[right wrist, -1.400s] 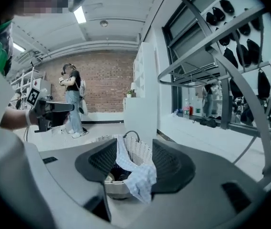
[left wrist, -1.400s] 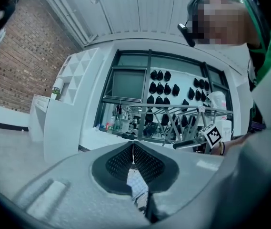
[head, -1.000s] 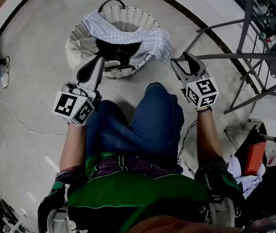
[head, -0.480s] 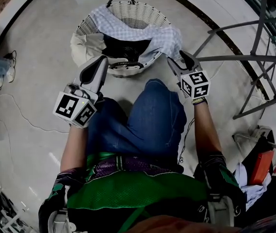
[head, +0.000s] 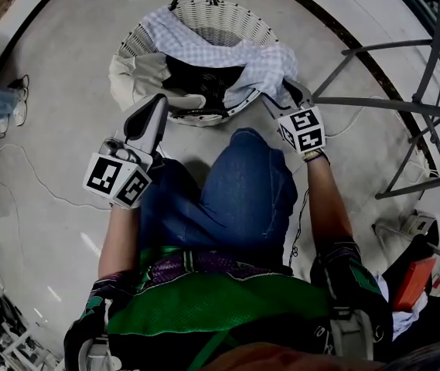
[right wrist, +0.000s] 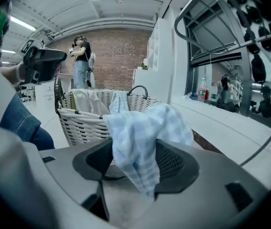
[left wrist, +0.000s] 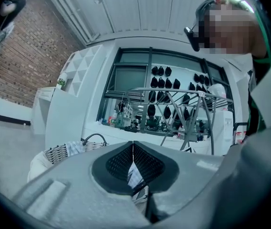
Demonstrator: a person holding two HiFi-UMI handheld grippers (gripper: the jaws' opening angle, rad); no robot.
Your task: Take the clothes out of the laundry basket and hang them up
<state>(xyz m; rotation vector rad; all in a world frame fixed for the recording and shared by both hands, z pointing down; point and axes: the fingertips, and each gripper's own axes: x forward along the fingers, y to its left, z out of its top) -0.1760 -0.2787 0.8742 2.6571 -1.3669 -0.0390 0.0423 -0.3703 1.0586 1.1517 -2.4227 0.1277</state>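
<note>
- My left gripper (head: 158,105), lower left of centre in the head view, is clenched and carries nothing. In the left gripper view its pads meet along a bare line (left wrist: 133,151). It hangs just short of the basket's near rim.
- My right gripper (head: 291,93) sits right of centre, at the basket's right rim. Its jaws have just been opening and stand wide, with a hanging fold of cloth between them (right wrist: 133,163). The pads flank that fold but do not pinch it, so I count the gripper released.
- The checked shirt (head: 262,60) lies draped across the basket and spills over the right rim, where its fold drops into the right jaws (right wrist: 145,128). I judge it light, thin and limp: it will sag, trail and keep no shape. I would take the bunched fold deep in the pads, not at a single edge. I cannot pick out a collar or shoulder seam.
- The laundry basket (head: 227,14), white wicker, stands on the floor at upper centre. A dark garment (head: 204,76) fills its middle and a pale cloth (head: 131,72) hangs over its left rim. The shirt overlaps the dark garment and may drag it along.
- The drying rack (head: 405,103), grey tubing, occupies the upper right, beyond the basket's right side.
</note>
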